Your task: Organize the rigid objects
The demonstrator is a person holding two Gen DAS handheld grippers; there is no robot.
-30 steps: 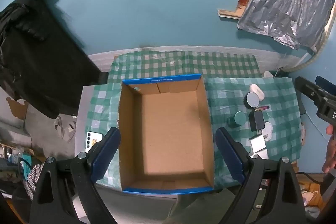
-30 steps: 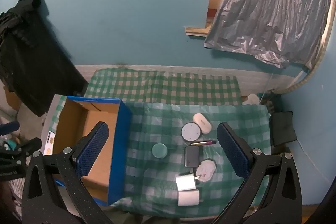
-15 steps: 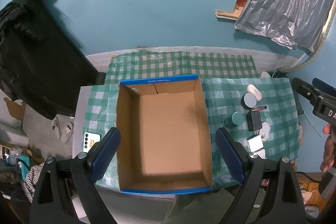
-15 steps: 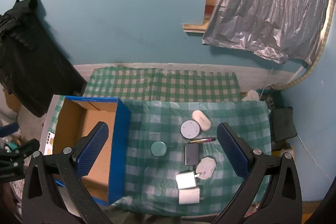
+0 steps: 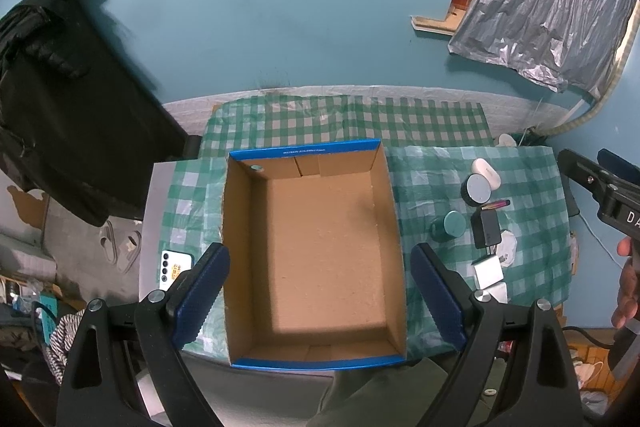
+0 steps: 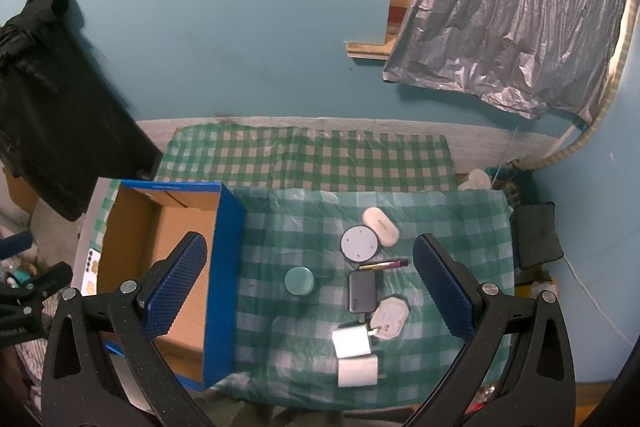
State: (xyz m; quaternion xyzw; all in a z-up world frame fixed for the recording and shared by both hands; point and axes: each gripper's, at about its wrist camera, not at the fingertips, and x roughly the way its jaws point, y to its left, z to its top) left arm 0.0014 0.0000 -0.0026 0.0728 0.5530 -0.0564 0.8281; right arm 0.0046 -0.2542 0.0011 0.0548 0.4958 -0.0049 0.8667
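An open cardboard box (image 5: 316, 357) with blue outer walls stands empty on the checked tablecloth; it also shows at left in the right wrist view (image 6: 224, 267). Right of it lie several small items: a teal round tin (image 6: 299, 280), a grey disc (image 6: 359, 243), a white oval case (image 6: 380, 221), a pen (image 6: 383, 263), a black block (image 6: 362, 291), a white plug (image 6: 390, 317) and two white chargers (image 6: 352, 341). My left gripper (image 5: 319, 297) is open, high above the box. My right gripper (image 6: 309, 289) is open, high above the items.
A phone (image 5: 173, 265) lies on the table's left edge. Dark clothing (image 5: 60, 99) hangs on the teal wall at left. A silver sheet (image 6: 512, 27) hangs at the upper right. A dark pouch (image 6: 536, 233) sits past the table's right end.
Both grippers have risen slightly; the table and box look a little smaller and lower in both views. Nothing on the table has moved.
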